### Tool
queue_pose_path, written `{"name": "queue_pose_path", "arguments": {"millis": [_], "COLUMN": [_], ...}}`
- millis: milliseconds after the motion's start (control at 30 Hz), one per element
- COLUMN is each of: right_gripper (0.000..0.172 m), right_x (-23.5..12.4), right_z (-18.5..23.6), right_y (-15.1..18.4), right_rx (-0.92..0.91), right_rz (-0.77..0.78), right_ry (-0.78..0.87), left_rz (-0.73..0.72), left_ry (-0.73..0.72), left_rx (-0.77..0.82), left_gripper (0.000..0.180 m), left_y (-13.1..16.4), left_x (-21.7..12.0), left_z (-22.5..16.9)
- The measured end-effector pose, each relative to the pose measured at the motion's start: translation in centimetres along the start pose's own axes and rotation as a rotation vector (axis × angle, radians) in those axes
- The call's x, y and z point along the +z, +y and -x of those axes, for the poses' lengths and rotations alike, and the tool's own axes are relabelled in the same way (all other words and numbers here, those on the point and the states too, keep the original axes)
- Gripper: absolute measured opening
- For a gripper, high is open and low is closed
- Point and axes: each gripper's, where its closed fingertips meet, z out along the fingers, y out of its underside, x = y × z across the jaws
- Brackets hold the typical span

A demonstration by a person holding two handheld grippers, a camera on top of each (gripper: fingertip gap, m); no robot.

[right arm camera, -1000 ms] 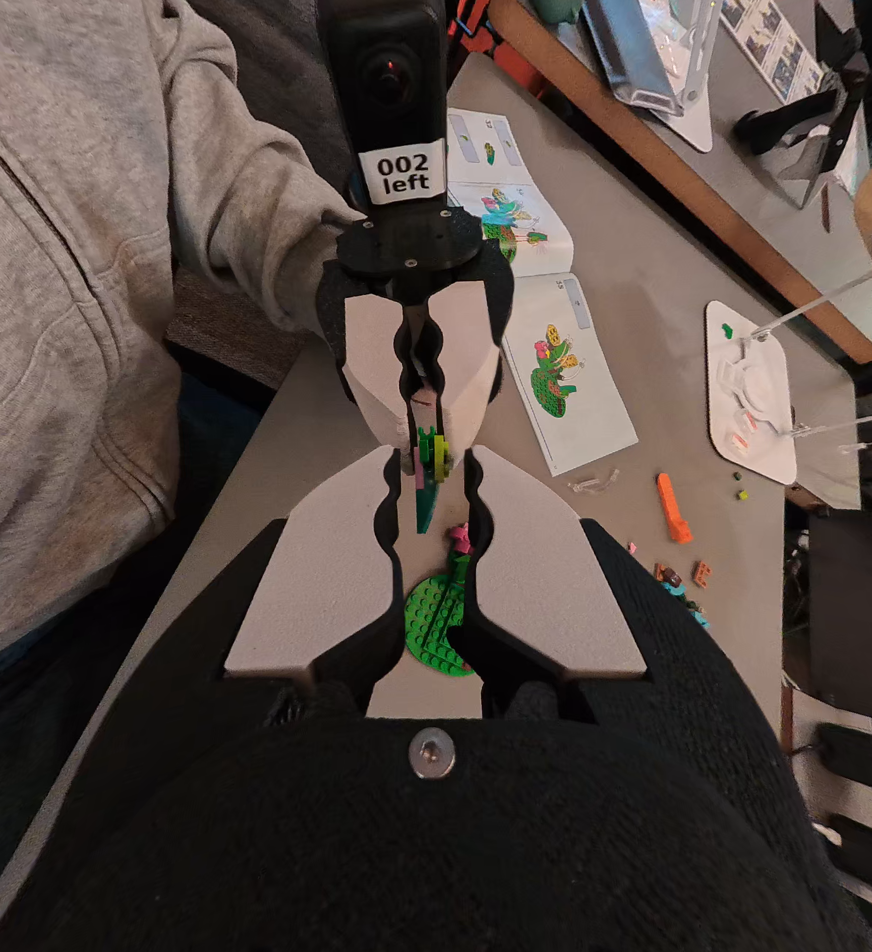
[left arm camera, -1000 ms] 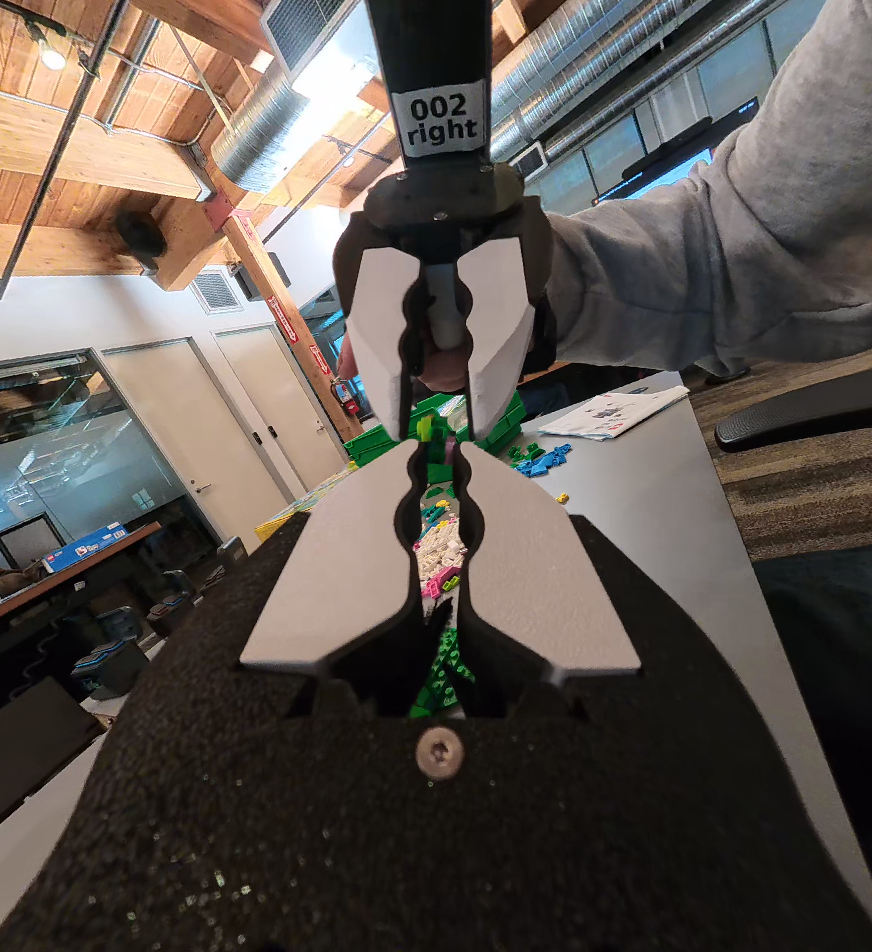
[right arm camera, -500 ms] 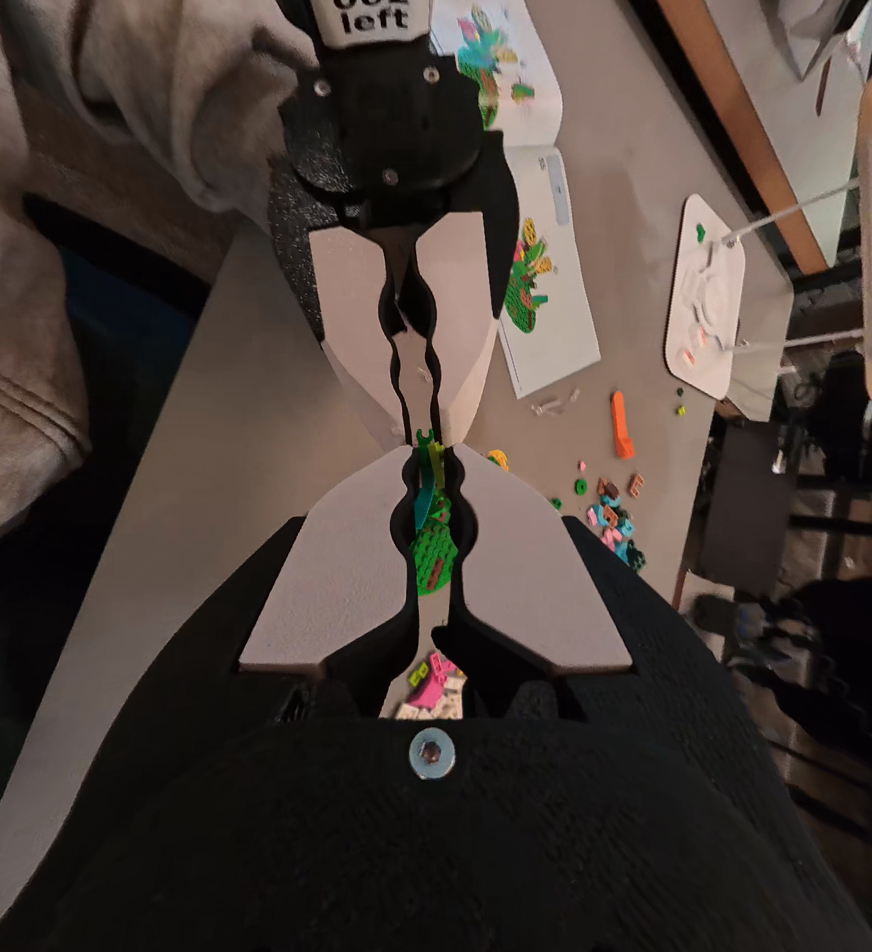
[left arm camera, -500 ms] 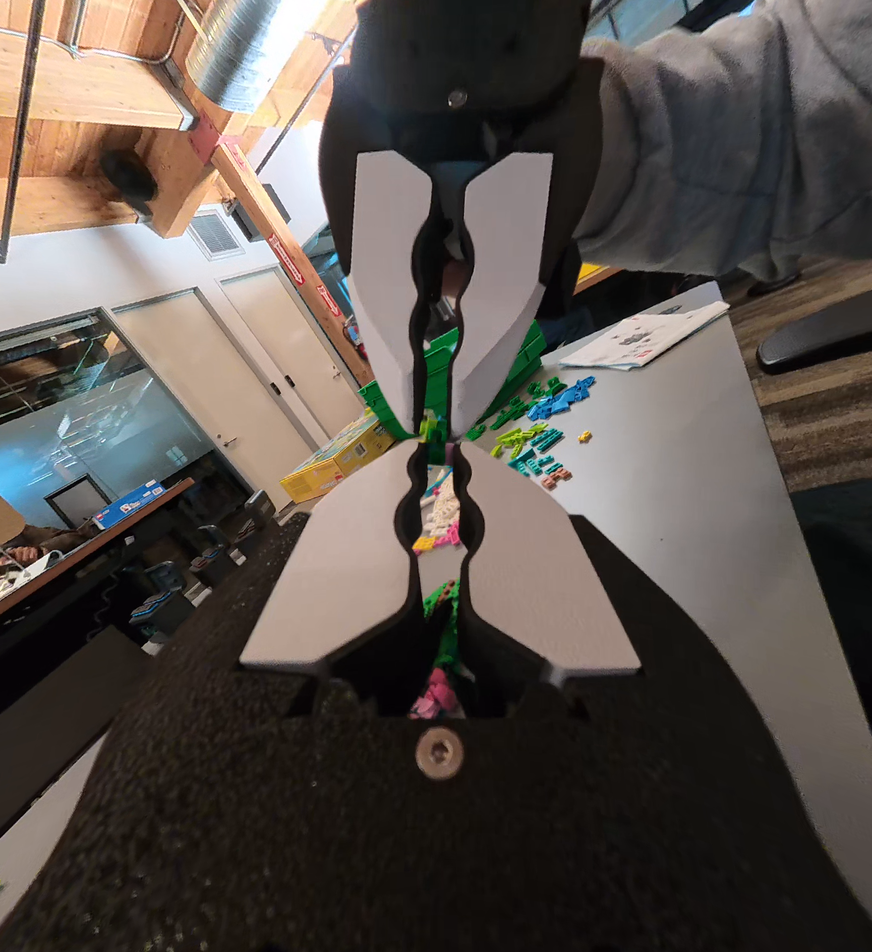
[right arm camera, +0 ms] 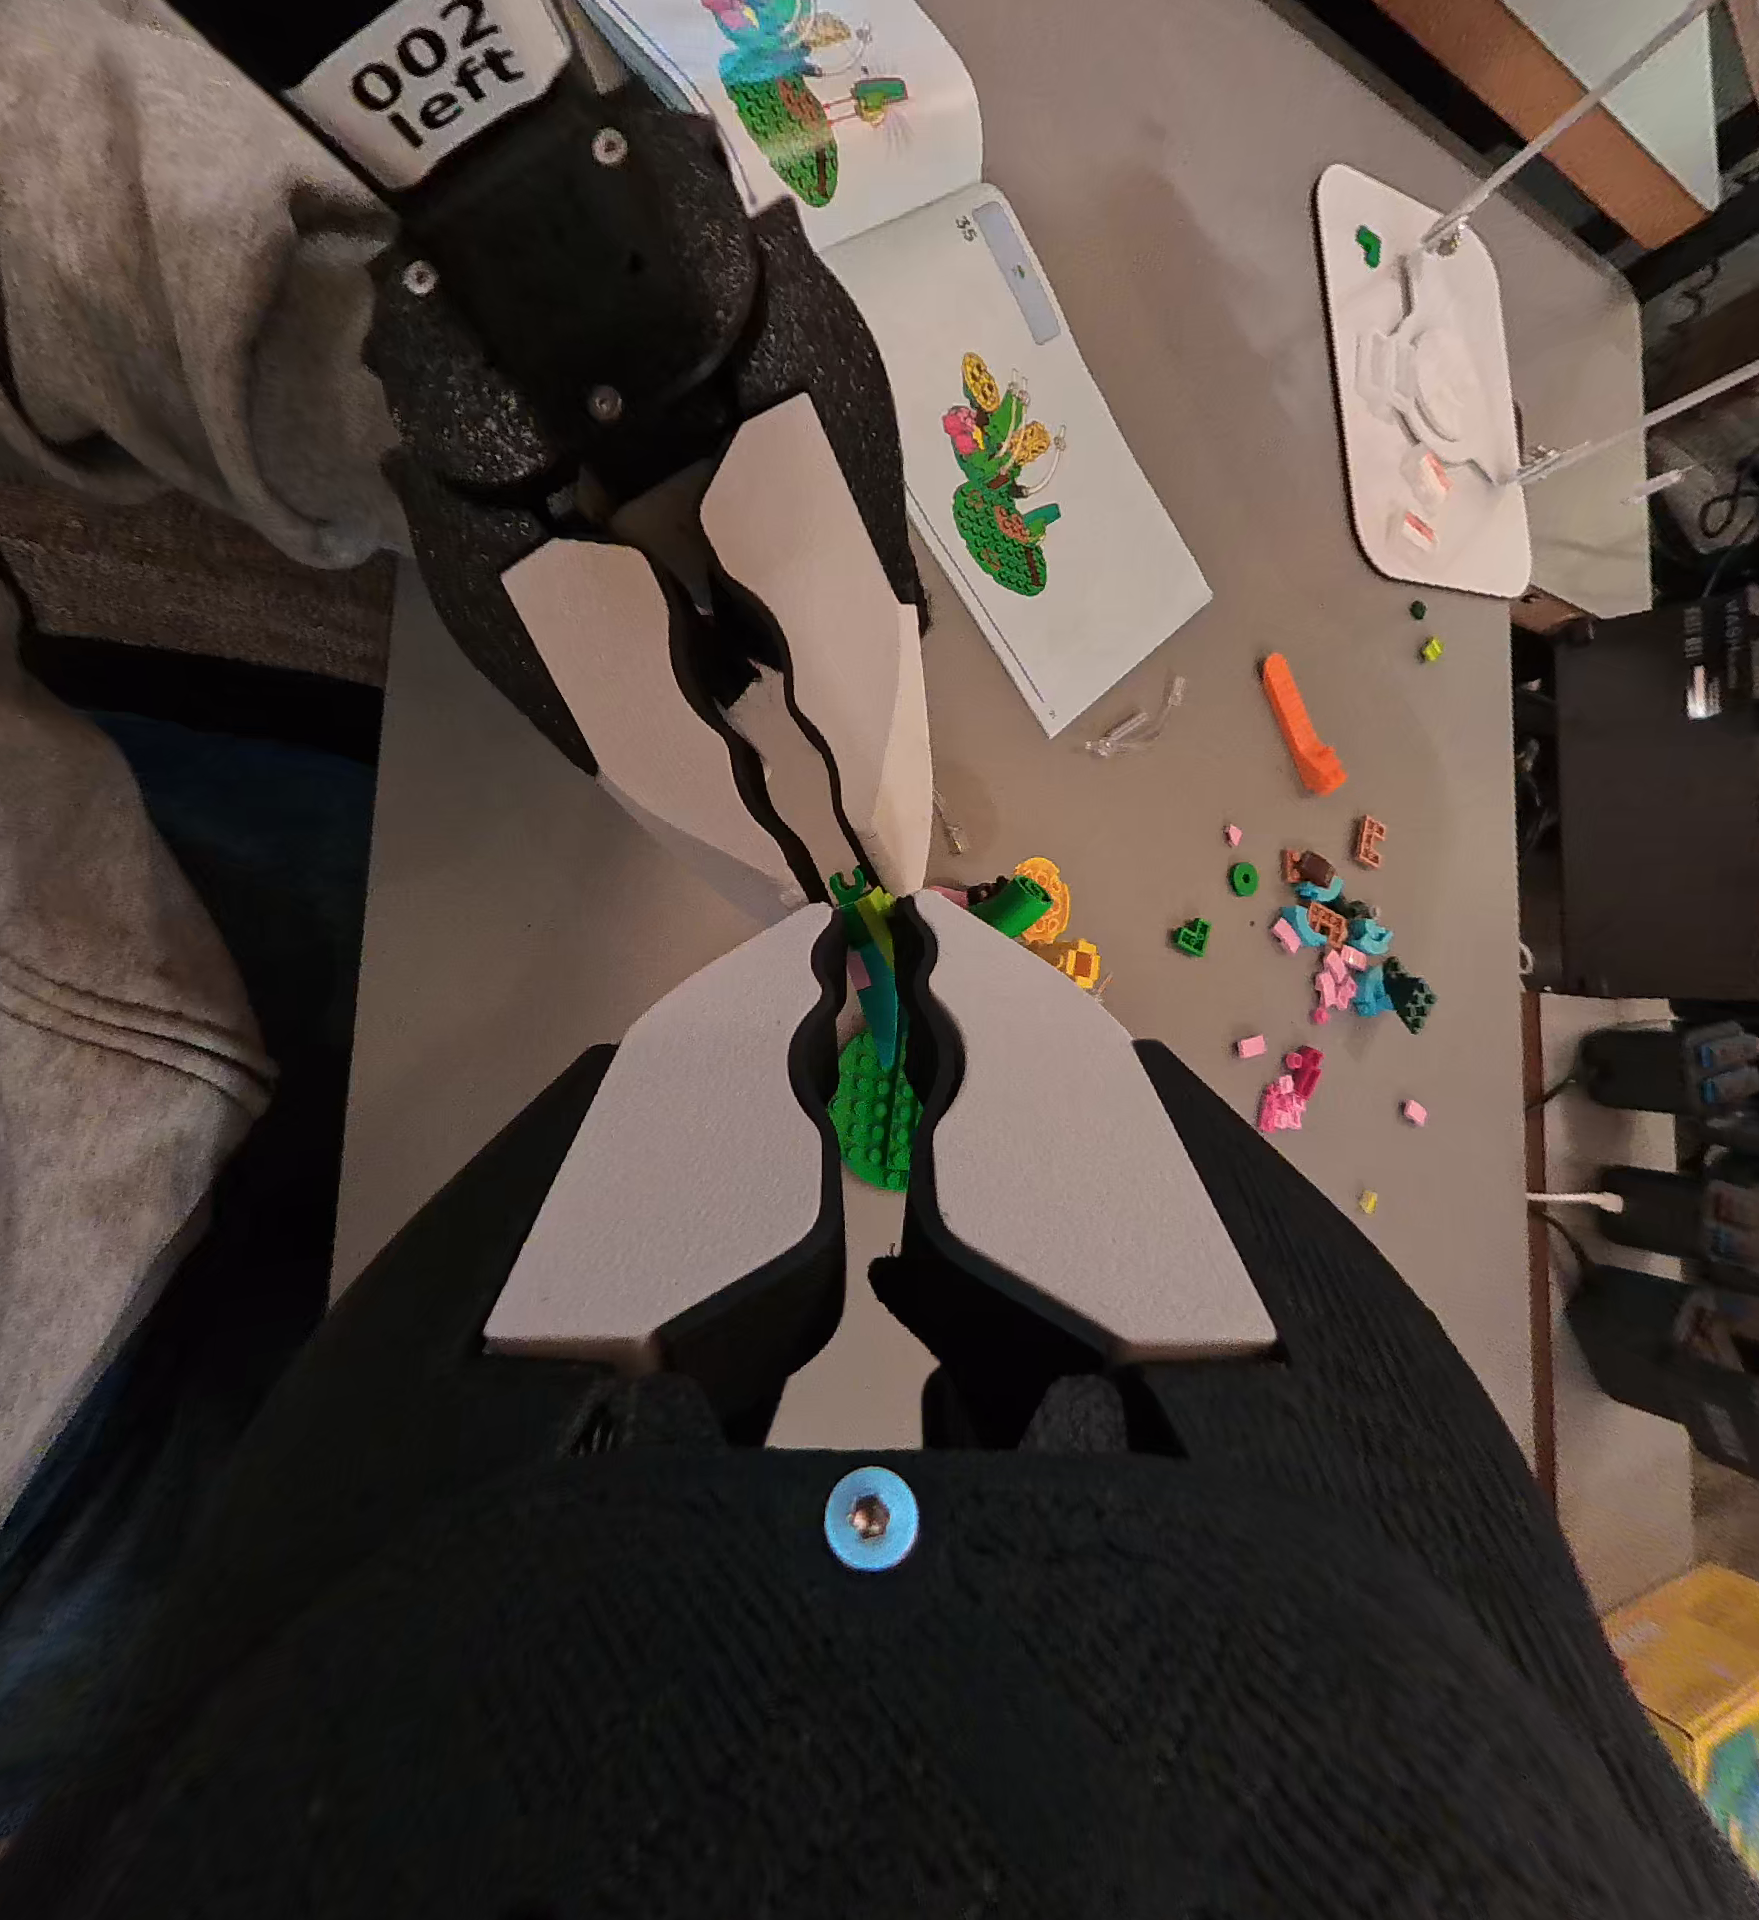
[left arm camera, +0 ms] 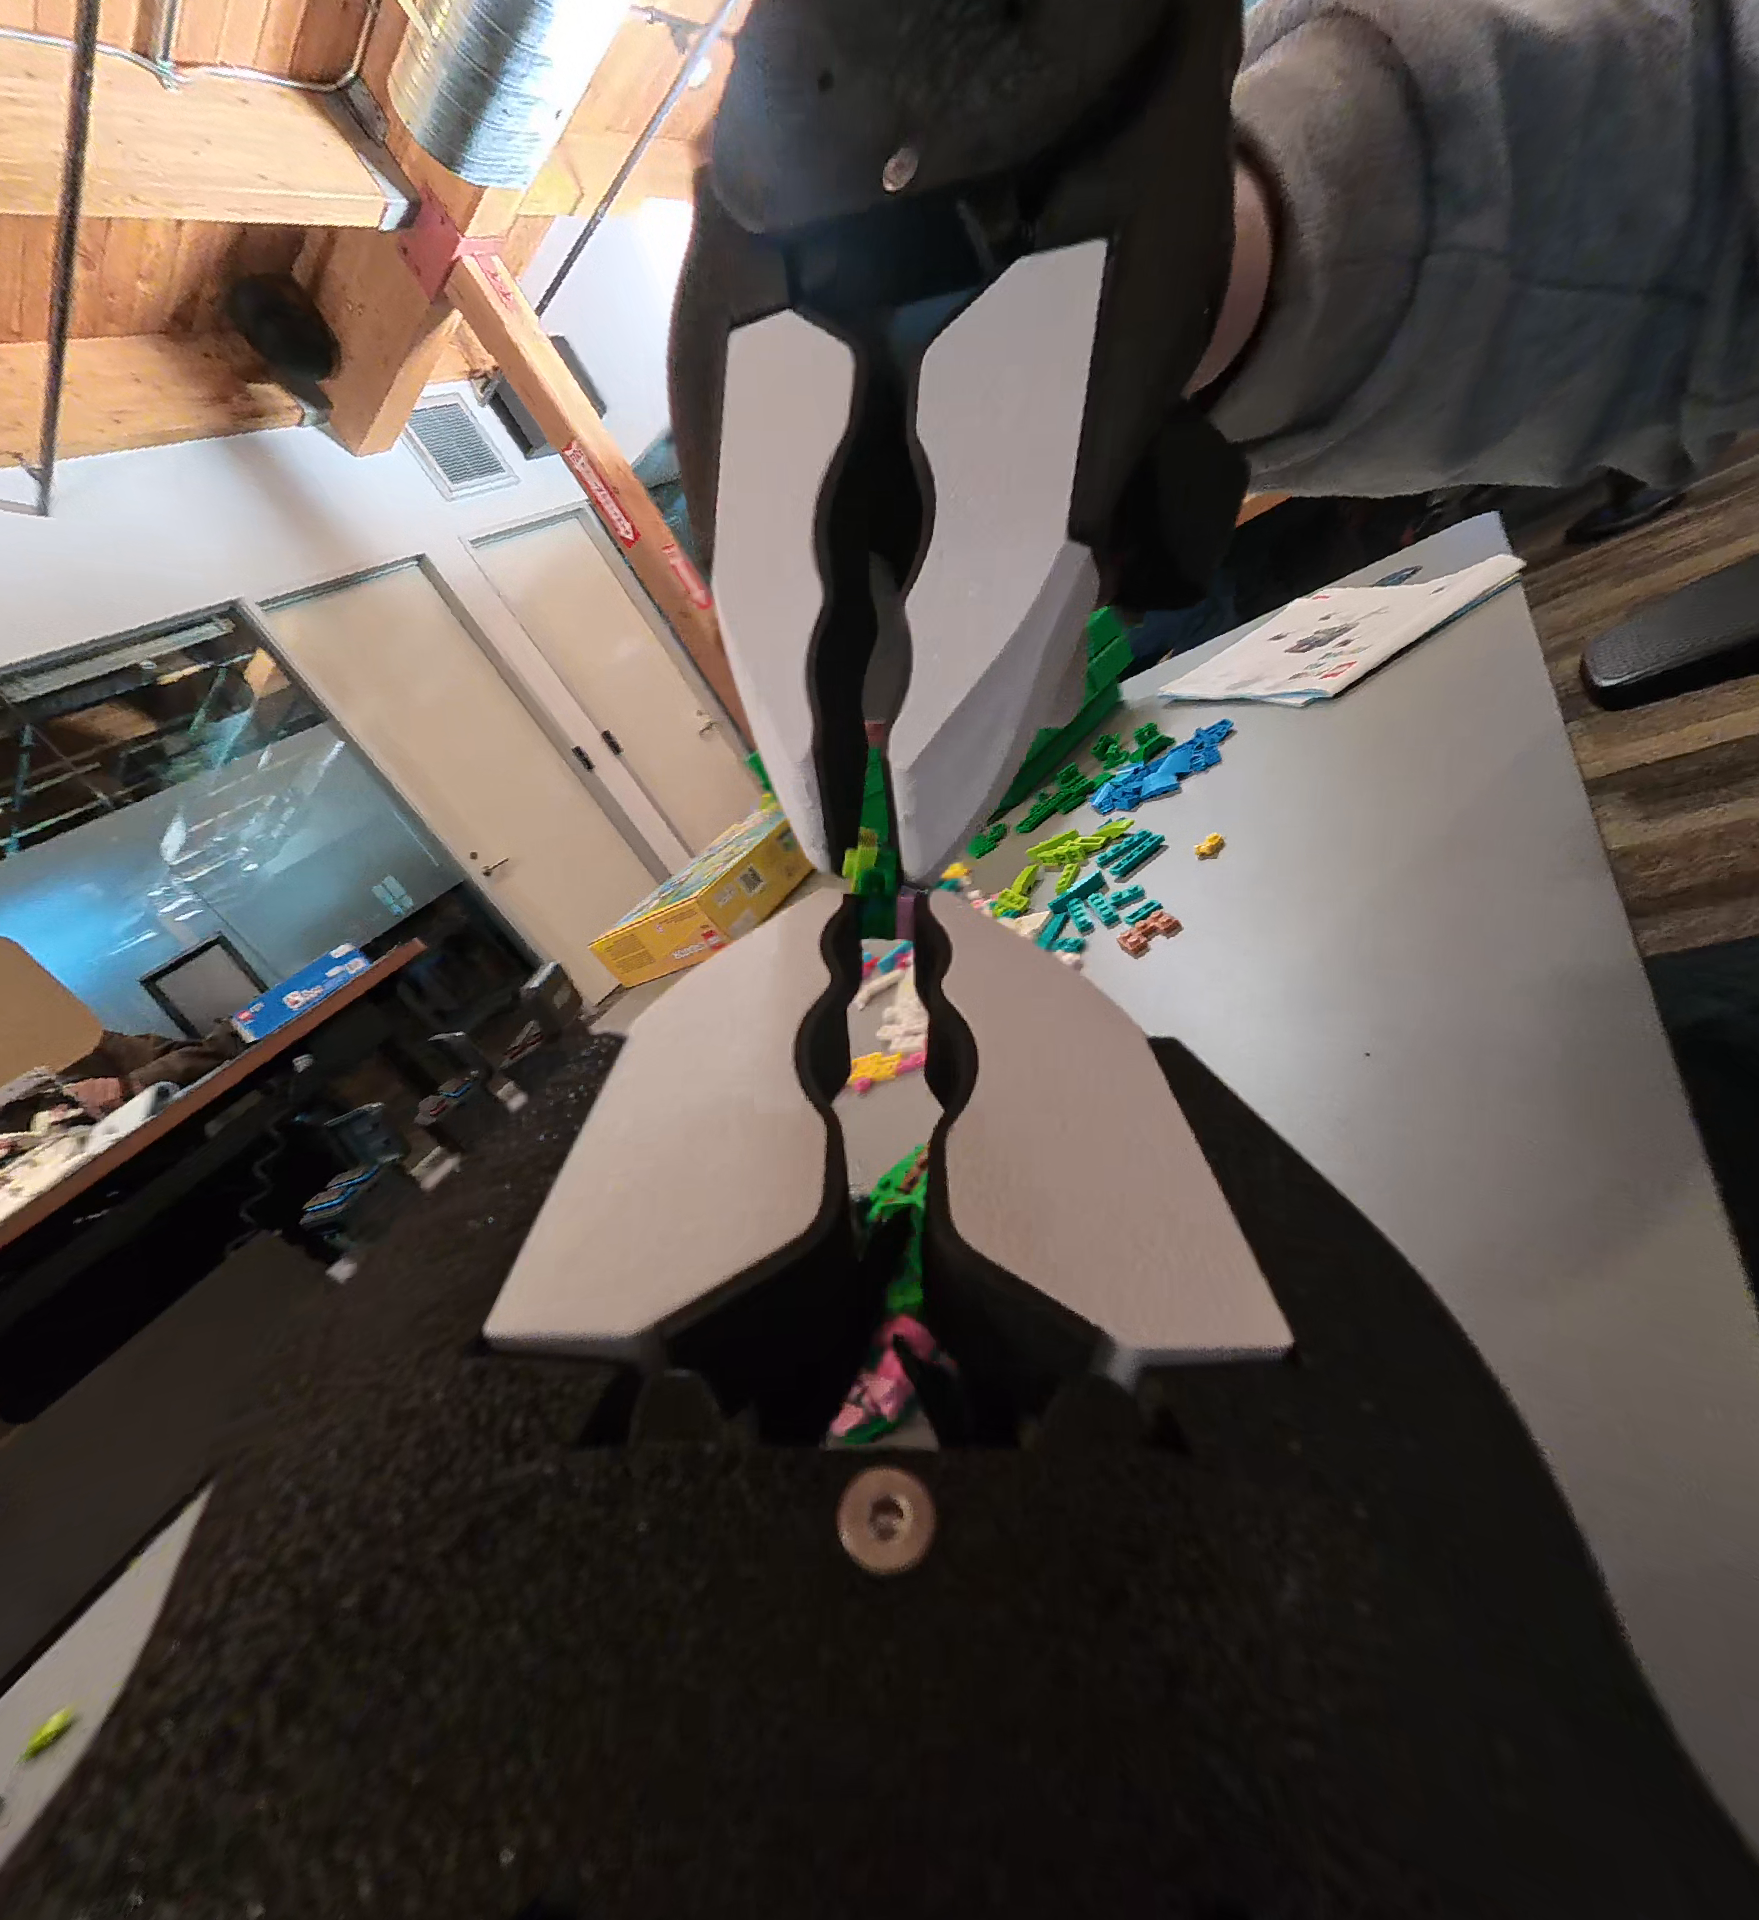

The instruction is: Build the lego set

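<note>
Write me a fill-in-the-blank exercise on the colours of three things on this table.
1. The long tool lying right of the booklet is ___.
2. The box seen in the left wrist view is ___.
3. The round studded plate on the table is ___.

Missing words: orange; yellow; green.
</note>
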Motion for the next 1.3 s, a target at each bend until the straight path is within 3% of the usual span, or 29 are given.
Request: {"name": "queue_pose_path", "arguments": {"millis": [33, 367, 633, 900, 1133, 1300], "right_gripper": [0.007, 0.009, 0.009, 0.007, 0.006, 0.006], "right_x": [0.0, -0.8, -0.3, 0.2, 0.3, 0.5], "right_z": [0.2, 1.0, 0.8, 0.2, 0.6, 0.3], "right_y": [0.0, -0.4, 0.3, 1.2, 1.6, 1.3], "right_rx": [-0.01, -0.085, -0.169, -0.053, -0.286, -0.279], "right_rz": [-0.005, -0.099, 0.007, 0.071, 0.11, 0.067], "right_ry": [-0.014, -0.081, -0.019, 0.012, 0.044, 0.079], "left_rz": [-0.014, -0.107, -0.013, 0.082, 0.076, 0.086], "left_ry": [0.022, 0.121, 0.078, -0.003, 0.037, 0.016], "left_rx": [-0.022, -0.16, -0.06, 0.086, 0.061, 0.083], "left_gripper": [0.01, 0.009, 0.009, 0.01, 0.01, 0.01], "left_y": [-0.1, -1.1, -0.2, 0.6, 0.6, 0.9], "left_x": [0.0, -0.2, 0.3, 0.7, 1.0, 0.9], "left_z": [-0.2, -0.8, -0.9, -0.5, -1.1, -0.7]}}
